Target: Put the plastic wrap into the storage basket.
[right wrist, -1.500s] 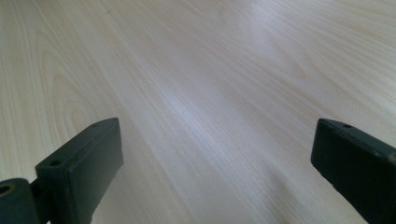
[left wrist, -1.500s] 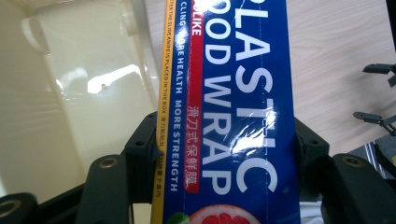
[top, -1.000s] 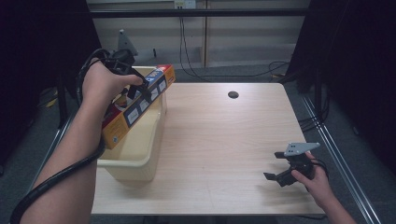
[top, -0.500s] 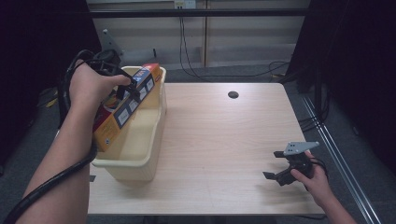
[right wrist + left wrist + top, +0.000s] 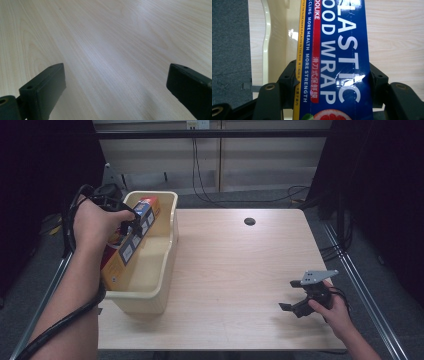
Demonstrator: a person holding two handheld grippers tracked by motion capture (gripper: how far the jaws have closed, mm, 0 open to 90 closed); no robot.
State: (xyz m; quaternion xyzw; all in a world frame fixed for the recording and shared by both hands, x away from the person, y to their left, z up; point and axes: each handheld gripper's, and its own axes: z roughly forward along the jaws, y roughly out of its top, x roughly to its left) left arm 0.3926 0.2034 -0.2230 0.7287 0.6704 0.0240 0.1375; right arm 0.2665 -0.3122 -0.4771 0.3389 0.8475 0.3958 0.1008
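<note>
Two grippers are in use, and the left gripper [image 5: 131, 224] pinches a long box of plastic wrap [image 5: 131, 242] across its width; in the left gripper view the jaws press on both sides of the box [image 5: 337, 62], which shows blue, yellow and red print. The left hand [image 5: 95, 222] holds this gripper above the far part of a cream plastic bin [image 5: 167, 245], and the box lies tilted along the bin's left side, its far end near the far rim and its near end low by the near left wall. The bin stands on the left part of a light wooden table [image 5: 235, 265]. The right gripper [image 5: 295, 295] is well apart, low over the near right part of the table, with its jaws spread wide over bare wood [image 5: 112, 50]. A small dark hole [image 5: 249, 221] sits near the table's far edge.
</note>
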